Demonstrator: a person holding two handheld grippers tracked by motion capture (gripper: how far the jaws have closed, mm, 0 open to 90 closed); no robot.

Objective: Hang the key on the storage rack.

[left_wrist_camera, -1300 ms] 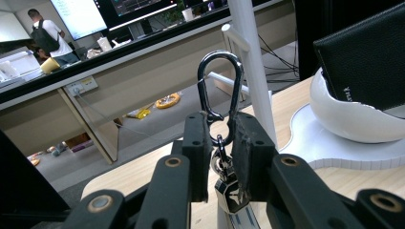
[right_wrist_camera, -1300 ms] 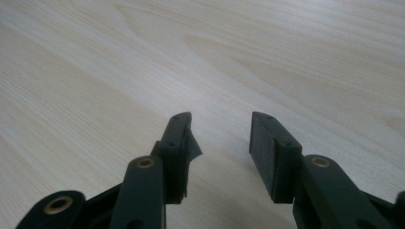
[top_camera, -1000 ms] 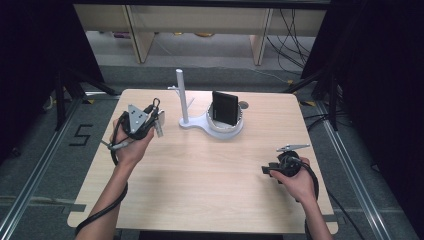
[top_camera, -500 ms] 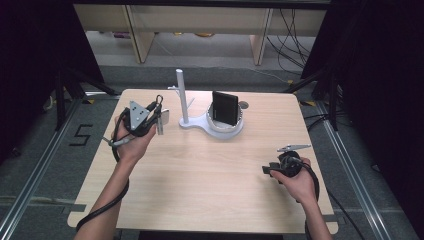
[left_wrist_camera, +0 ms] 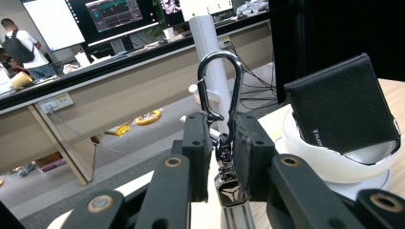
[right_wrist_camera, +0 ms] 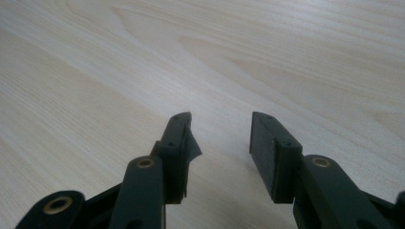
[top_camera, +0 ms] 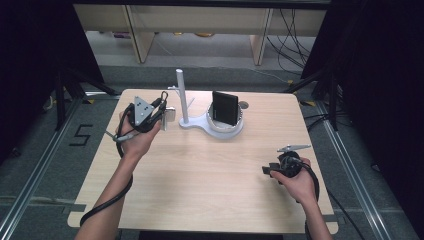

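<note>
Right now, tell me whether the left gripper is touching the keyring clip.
Touching. In the left gripper view, the left gripper has both pads pressed against the keyring clip, whose loop sticks up above them.

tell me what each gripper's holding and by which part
The left gripper pinches a metal carabiner keychain just below the clip's loop, at its swivel link. The right gripper is open, holding nothing.

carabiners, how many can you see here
1. The carabiner is clamped between the pads of the left gripper, its loop standing above them, held near the white stand's post. None lies on the table.
</note>
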